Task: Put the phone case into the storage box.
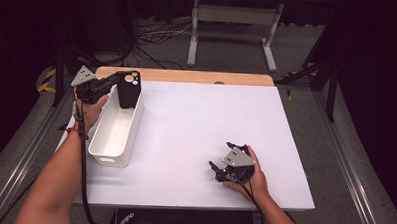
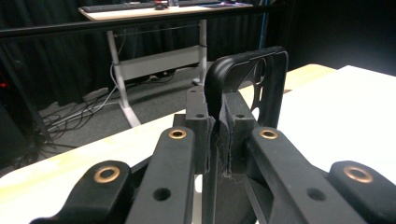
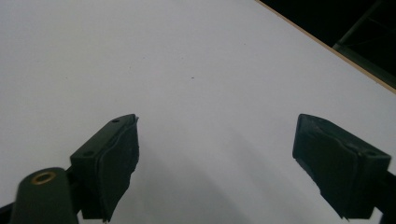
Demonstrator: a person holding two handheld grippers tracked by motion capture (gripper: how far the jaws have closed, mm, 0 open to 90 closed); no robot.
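My left gripper (image 1: pixel 118 81) is shut on the edge of a black phone case (image 1: pixel 128 89) and holds it upright over the far end of a white oblong bin (image 1: pixel 135 126). In the left gripper view the case (image 2: pixel 268 77), with its camera cut-out, rises from between the pressed pads of the left gripper (image 2: pixel 219 128). Near the table's front right, my right gripper (image 1: pixel 221 156) rests low in the person's hand, open. In the right gripper view the right gripper (image 3: pixel 215 156) has wide-apart pads (image 3: pixel 116 158) with only bare white tabletop between them.
The white table (image 1: pixel 201 117) has a wooden strip (image 1: pixel 188 75) along its far edge. Beyond it stand a white desk frame (image 1: pixel 233 23) and floor cables (image 1: pixel 154 38). A black bag (image 1: pixel 182 220) sits below the front edge. Metal rails (image 1: pixel 345 152) run along both sides.
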